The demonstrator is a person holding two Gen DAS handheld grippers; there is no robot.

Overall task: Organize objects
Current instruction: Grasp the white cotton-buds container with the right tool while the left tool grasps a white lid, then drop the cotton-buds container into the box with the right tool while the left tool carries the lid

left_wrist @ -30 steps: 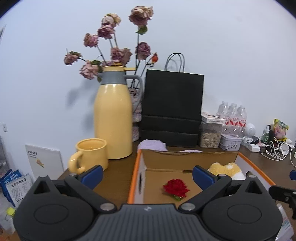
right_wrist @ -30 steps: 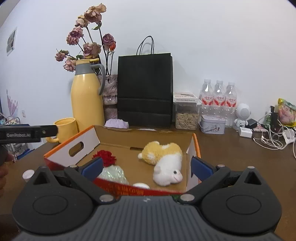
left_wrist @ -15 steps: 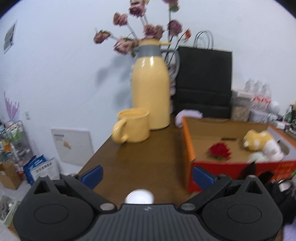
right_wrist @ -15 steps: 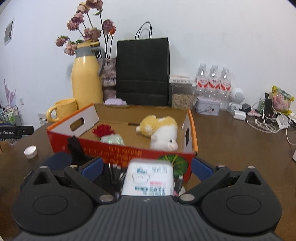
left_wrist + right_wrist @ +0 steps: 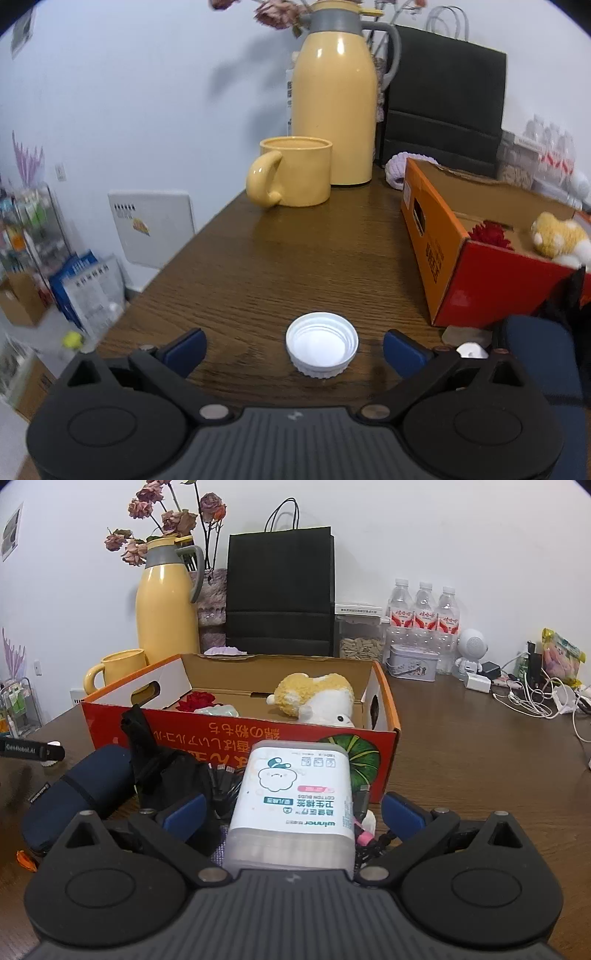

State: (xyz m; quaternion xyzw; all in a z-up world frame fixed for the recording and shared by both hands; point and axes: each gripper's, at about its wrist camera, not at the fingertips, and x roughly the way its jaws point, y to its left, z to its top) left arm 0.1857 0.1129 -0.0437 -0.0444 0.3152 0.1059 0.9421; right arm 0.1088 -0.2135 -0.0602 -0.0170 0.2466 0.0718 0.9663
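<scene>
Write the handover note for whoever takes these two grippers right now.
Left gripper: open, empty, low over the table, its fingers either side of a white cap that lies open side up.
Right gripper: open, straddling a cotton-bud box not yet gripped; the box sits on a pile of cables beside a blue pouch.
Done: the orange box already holds a plush toy, a red flower and a pale wrapped item.
Left: cap, cotton-bud box, cables and pouch are all outside the orange box.

A cap (image 5: 321,344) lies left of the box (image 5: 476,273); the mug (image 5: 291,176) stands before the jug (image 5: 334,99).
</scene>
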